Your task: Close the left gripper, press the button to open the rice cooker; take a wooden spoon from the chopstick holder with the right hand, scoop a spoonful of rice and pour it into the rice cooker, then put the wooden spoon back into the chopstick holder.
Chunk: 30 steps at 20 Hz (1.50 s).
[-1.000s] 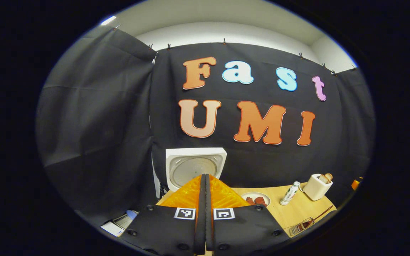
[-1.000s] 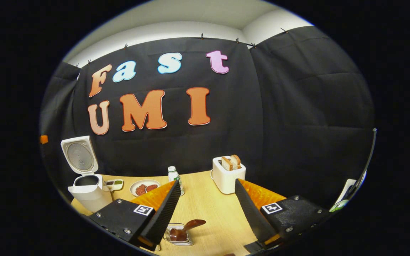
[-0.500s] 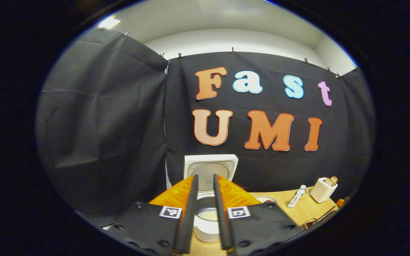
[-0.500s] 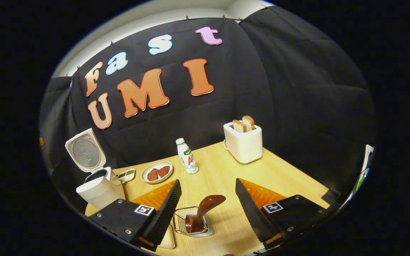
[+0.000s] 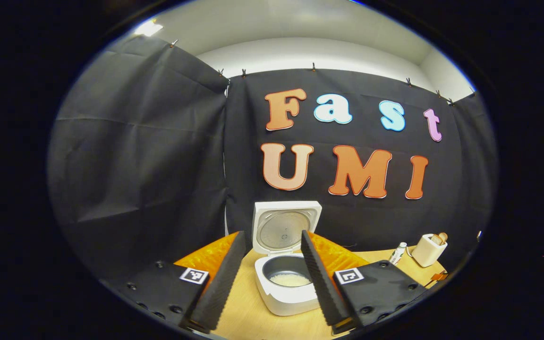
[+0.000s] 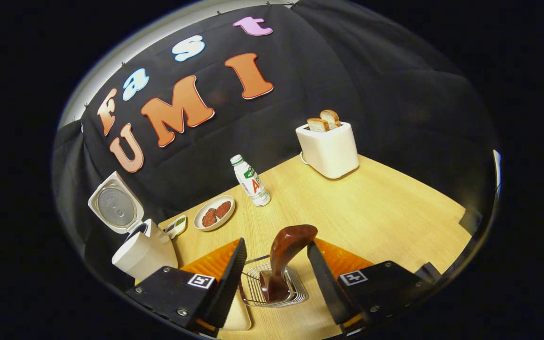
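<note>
A black cloth wall closes off the back of the booth, and a pale wooden table runs out in front of me.

My right gripper has its fingers spread wide, touching nothing. Between them, just below, sits the wire chopstick holder with the wooden spoon standing in it, bowl end down in the basket and the dark handle leaning up and to the right, its tip level with my fingertips. The handle sits in the gap, nearer my right finger than my left, with clear space on both sides. A shallow pale tray lies under my left finger, beside the holder.

Farther out in the right gripper view, a plate with two dark patties and a small bottle stand mid-table, and a white toaster with two slices of bread stands near the wall. The rice cooker is at the far left, lid up.

My left gripper is also spread open and empty. In the left gripper view the rice cooker sits straight ahead between the fingers but beyond them, lid raised upright, with white rice in the bottom of the pot.
</note>
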Each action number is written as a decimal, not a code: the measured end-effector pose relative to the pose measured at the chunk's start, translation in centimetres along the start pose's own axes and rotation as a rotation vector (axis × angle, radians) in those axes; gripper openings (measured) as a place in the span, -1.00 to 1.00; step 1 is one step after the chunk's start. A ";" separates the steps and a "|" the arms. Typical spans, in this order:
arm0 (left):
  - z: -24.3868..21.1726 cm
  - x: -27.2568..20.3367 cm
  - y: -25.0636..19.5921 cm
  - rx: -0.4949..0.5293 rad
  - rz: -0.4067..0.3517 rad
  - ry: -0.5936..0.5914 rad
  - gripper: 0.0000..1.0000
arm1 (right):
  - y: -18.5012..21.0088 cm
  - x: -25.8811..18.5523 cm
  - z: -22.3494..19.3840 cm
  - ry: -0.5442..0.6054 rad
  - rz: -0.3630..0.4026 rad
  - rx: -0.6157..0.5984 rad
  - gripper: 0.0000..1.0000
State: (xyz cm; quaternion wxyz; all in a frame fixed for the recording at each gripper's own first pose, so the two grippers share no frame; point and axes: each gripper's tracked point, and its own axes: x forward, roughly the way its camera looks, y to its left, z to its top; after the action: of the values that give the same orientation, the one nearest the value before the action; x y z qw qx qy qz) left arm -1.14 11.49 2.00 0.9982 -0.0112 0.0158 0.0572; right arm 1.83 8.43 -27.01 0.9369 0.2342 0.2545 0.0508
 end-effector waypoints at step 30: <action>-1.2 1.9 3.5 -0.056 -0.016 0.022 1.00 | 12.4 -5.9 8.6 -0.208 0.119 -0.124 -0.93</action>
State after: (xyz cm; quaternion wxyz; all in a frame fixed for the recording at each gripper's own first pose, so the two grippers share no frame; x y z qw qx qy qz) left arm 0.31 15.20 0.66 0.9977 -0.0398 0.0250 0.0493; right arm 1.26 14.61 -12.04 0.9662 0.1946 0.1380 0.0973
